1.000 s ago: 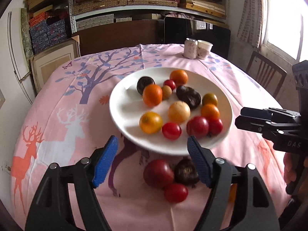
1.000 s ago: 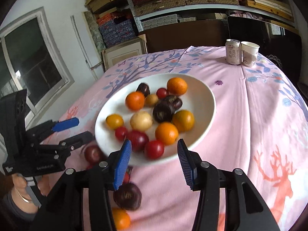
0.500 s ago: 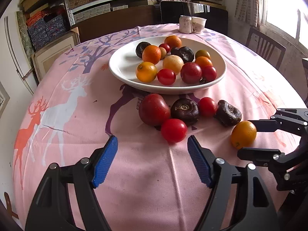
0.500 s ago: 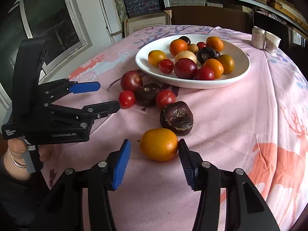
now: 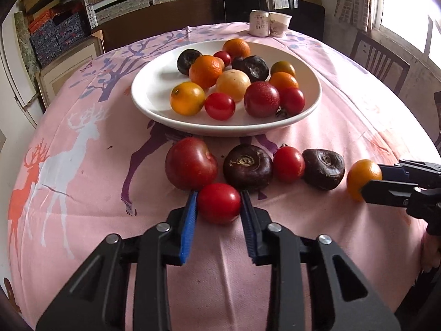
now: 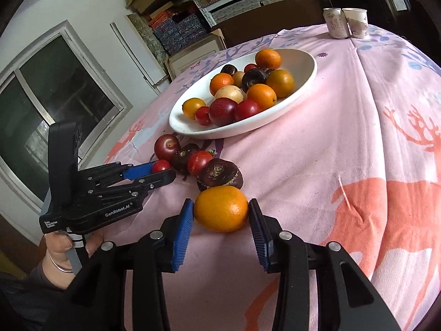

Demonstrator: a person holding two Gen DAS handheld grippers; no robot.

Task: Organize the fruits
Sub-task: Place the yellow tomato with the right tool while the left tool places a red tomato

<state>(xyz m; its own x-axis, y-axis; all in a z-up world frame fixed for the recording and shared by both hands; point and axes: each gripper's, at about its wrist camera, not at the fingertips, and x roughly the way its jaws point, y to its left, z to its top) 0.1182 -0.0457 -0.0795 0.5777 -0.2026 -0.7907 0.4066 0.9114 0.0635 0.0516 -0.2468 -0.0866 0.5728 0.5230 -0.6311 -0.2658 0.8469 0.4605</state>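
Left gripper [image 5: 219, 202]: its 2 blue pads have closed in from wide open 0.5 s ago and now press both sides of a small red tomato [image 5: 219, 202] on the cloth [image 5: 82, 193].
Right gripper [image 6: 220, 209]: has moved forward and narrowed since 0.5 s ago; its pads touch both sides of the orange [image 6: 221, 209], which rests on the cloth.
Plate [image 5: 154, 82]: white, far of the loose fruit, holding 12 or so pieces, same as before.
Loose fruit: just beyond the tomato lie a big red plum [image 5: 191, 163] at left, then a dark chestnut [image 5: 247, 167], a second tomato [image 5: 288, 164] and another dark chestnut [image 5: 323, 168]; none has shifted.
Can [image 5: 259, 23] and cup [image 5: 279, 24]: side by side at the far edge.
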